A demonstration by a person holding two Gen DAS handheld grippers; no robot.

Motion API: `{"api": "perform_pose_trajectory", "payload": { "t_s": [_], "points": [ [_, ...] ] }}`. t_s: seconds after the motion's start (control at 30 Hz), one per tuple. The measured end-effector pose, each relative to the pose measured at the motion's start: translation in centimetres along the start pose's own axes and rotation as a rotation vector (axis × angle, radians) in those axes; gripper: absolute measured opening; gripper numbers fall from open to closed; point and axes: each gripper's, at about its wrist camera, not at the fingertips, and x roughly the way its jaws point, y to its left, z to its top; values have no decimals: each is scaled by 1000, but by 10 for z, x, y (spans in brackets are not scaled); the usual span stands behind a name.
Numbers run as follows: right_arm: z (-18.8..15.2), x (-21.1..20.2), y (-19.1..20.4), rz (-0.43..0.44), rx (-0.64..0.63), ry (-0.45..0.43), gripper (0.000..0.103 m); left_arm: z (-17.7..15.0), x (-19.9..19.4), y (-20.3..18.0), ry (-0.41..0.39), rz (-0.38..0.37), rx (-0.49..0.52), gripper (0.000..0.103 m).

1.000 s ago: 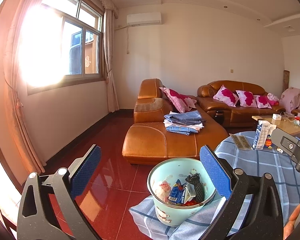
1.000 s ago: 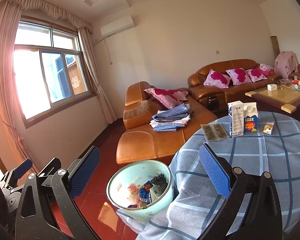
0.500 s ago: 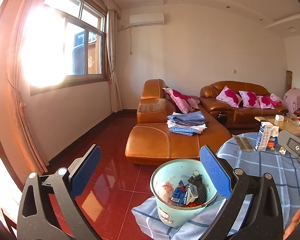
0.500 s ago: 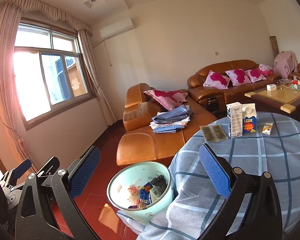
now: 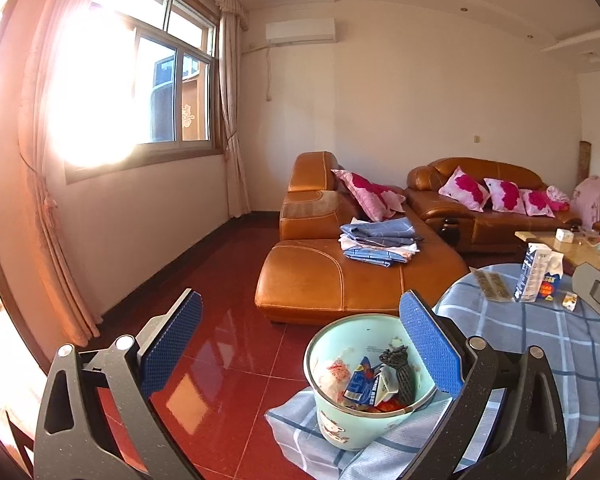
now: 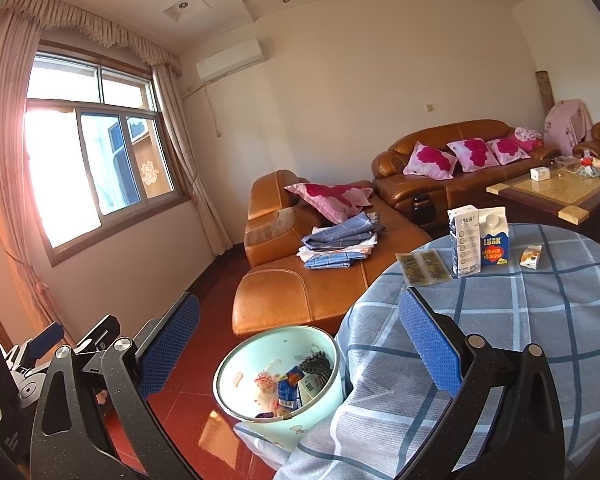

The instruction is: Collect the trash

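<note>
My left gripper (image 5: 300, 344) hangs in the air with its jaws wide apart and nothing between the blue pads (image 5: 428, 344). It looks out level over the red floor (image 5: 204, 280), with the bin (image 5: 352, 424) low between the jaws and nearer the right-hand pad. My right gripper (image 6: 296, 344) is held the same way, jaws spread and holding nothing, aimed over the near edge of the round table (image 6: 520, 320); its right pad sits in front of the checked cloth. From the right wrist view the left gripper shows at the far left edge, beside my own left finger.

The bin is a pale green bucket standing upright on the floor, mouth up, right against the drooping tablecloth, with cloth bunched round its foot. Wrappers (image 5: 362, 380) lie inside it, among them a blue packet, a white scrap with red print, and a dark ribbed piece that stands up near the rim.

On the table, well apart from the bin, the rubbish still out stands toward the far side. A tall white carton (image 6: 464, 240) stands upright, long axis vertical, touching or just beside a blue-and-white carton (image 6: 495, 236) with a cap on its sloped top, also upright. A small orange-and-white box (image 6: 531, 257) lies near them to the right. A flat greenish packet (image 6: 422, 267) lies to their left, its long side running away from me toward the sofa (image 6: 300, 292), where folded clothes (image 6: 336, 244) are stacked.
</note>
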Motion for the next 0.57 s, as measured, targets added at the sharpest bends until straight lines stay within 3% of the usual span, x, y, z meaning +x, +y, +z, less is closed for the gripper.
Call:
{"api": "perform_pose_trajectory", "payload": {
  "t_s": [0.57],
  "points": [
    [-2, 5, -13, -34, 26, 12, 98, 1, 5, -12, 17, 6, 8, 97]
  ]
}}
